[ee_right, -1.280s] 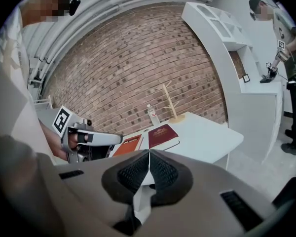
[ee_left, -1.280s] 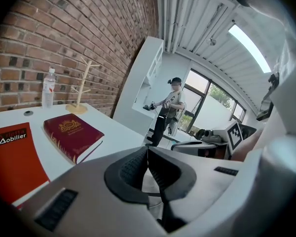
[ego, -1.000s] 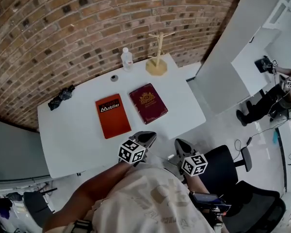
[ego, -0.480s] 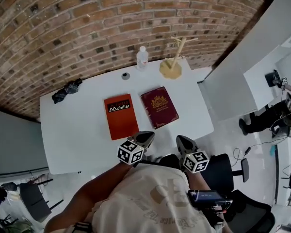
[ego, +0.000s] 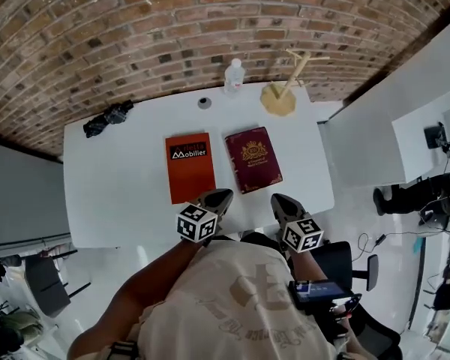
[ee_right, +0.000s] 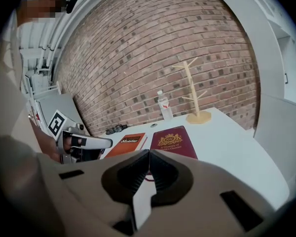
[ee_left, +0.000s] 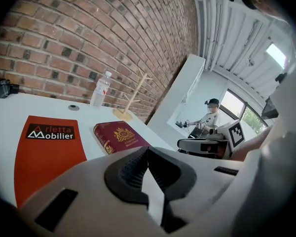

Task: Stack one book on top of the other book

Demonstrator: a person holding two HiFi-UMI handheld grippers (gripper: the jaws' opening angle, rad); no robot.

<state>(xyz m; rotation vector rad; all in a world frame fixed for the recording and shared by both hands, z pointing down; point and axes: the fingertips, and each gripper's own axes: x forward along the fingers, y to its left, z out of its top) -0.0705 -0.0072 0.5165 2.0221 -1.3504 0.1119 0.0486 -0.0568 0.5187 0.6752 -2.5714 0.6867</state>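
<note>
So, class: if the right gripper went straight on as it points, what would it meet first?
Probably the dark red hardback book with the gold crest, at its near edge; depth is unclear.

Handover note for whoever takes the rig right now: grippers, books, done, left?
Left gripper: shut, empty, near the front edge of the flat orange book.
Right gripper: shut, empty, just short of the maroon book with gold emblem.
Books lie side by side, apart, on the white table.
Done: nothing stacked. Left: grasp one book, set it on the other.
</note>
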